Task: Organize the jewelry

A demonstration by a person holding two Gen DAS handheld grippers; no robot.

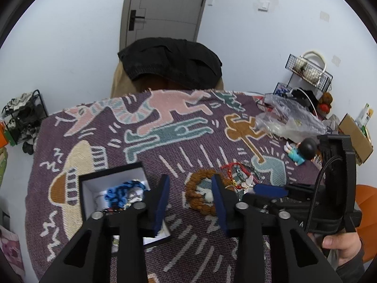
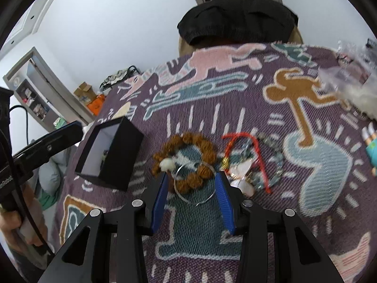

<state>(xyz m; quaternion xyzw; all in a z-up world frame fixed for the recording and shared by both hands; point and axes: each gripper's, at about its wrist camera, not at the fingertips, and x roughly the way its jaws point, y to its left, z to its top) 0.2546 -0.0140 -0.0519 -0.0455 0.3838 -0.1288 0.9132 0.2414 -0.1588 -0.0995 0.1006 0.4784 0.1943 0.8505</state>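
Observation:
A black jewelry box [image 1: 113, 188] with a white lining holds a blue bead string [image 1: 122, 192]; it also shows in the right wrist view [image 2: 110, 153]. A brown bead bracelet [image 2: 186, 158] with a white bead lies on the purple patterned blanket [image 2: 235, 118], overlapped by a thin silver wire ring [image 2: 195, 186]. A red cord [image 2: 245, 151] and a grey-green bead bracelet [image 2: 275, 162] lie right of it. My left gripper [image 1: 190, 181] is open, beside the box, above the brown bracelet [image 1: 200, 193]. My right gripper [image 2: 192, 176] is open, its tips either side of the silver ring.
A small doll [image 1: 301, 152] and crumpled plastic bags [image 1: 287, 120] lie at the blanket's right side. A black garment [image 1: 169, 61] hangs over a chair at the far edge. Wire racks [image 1: 306, 70] and a cardboard box [image 1: 355, 136] stand to the right.

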